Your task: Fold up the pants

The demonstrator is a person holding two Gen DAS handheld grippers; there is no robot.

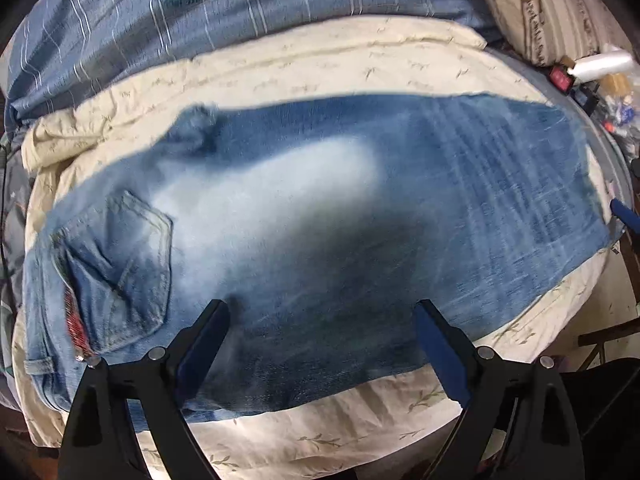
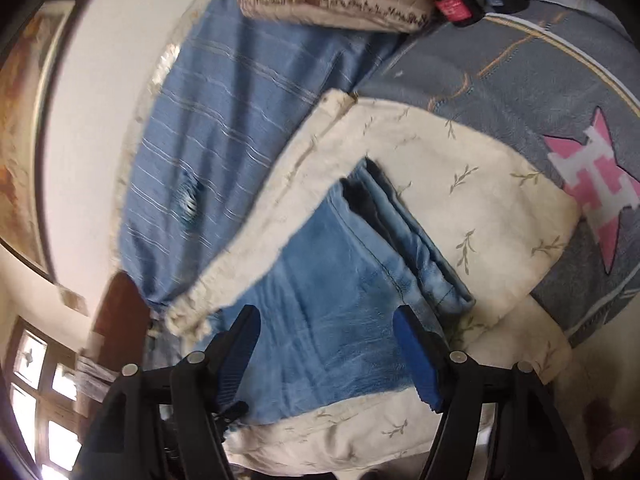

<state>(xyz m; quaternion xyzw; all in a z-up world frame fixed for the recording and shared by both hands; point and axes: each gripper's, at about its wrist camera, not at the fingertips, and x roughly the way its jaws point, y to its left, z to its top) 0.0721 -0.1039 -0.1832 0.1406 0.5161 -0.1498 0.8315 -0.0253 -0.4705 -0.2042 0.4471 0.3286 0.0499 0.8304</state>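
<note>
1. My left gripper [image 1: 322, 308] and right gripper [image 2: 326, 316] both stand open above the jeans [image 1: 304, 208]; neither holds anything.
2. The jeans lie flat on the cream cover [image 1: 320, 64], apparently folded leg over leg.
3. I judge the crosswise folds are left.
4. Beyond lies a blue striped sheet [image 1: 200, 12].

Bed [image 1: 596, 152] carries cream quilt [image 1: 340, 64] (jeans [image 1: 320, 216] flat on it).

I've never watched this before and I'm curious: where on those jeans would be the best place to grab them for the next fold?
Probably the hem end of the jeans, where the stacked leg cuffs form a thick edge. Come in low from the open cream cloth beside them, so one finger can slide under all layers.
</note>
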